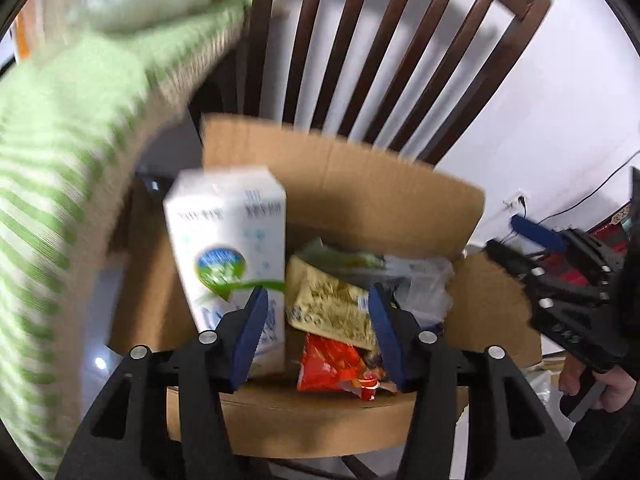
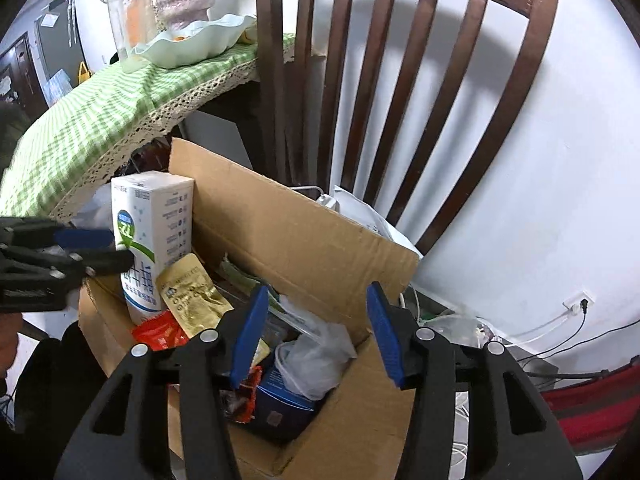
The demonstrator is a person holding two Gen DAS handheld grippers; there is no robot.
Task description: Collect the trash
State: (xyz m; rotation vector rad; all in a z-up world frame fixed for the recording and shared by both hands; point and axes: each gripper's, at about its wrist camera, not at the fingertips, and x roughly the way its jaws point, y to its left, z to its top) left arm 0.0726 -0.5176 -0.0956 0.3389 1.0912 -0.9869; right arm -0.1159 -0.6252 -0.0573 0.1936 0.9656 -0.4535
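Observation:
An open cardboard box [image 1: 360, 184] [image 2: 304, 232] holds trash: a white milk carton [image 1: 228, 256] [image 2: 154, 236] upright at its left, a gold wrapper [image 1: 332, 304] [image 2: 192, 296], a red wrapper [image 1: 332, 364] [image 2: 160, 332], a clear plastic bag [image 2: 316, 356] and a blue packet [image 2: 280, 396]. My left gripper [image 1: 318, 336] is open just above the box, its left finger in front of the carton, holding nothing. My right gripper [image 2: 318, 336] is open and empty above the box's right half. The right gripper [image 1: 560, 276] shows at the right of the left wrist view.
A dark wooden chair back [image 2: 400, 80] rises behind the box against a white wall. A table with green checked cloth [image 2: 100, 120] stands left, bearing a pale dish [image 2: 196, 40] and a jar [image 2: 128, 12]. Cables and a wall socket [image 2: 578, 304] lie right.

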